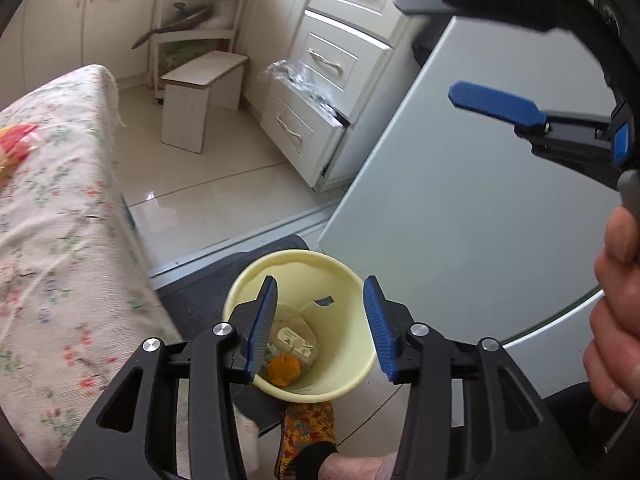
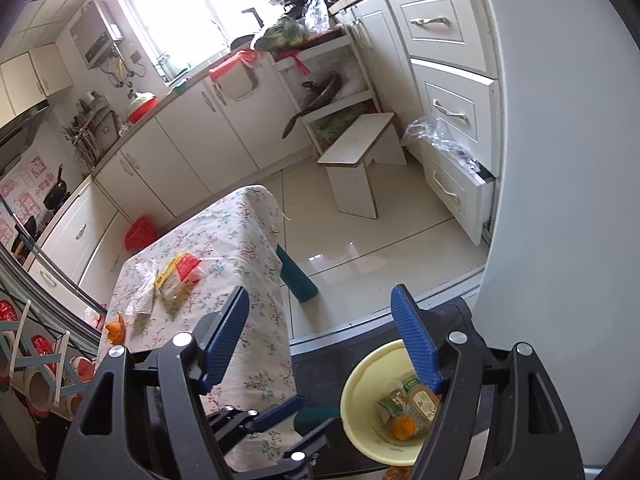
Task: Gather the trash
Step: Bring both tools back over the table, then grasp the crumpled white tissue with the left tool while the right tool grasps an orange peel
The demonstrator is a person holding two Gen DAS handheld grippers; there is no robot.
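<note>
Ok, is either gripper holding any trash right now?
No. The left gripper and right gripper are both open and empty above the yellow bin.

The yellow bin (image 1: 352, 364) is open on top, with free room above. The bench (image 2: 224, 240) stands close on one side and the fridge (image 1: 460, 200) on the other.

pale yellow bin (image 1: 352, 312), floral tablecloth (image 2: 240, 240), orange peel (image 2: 115, 330)
</note>
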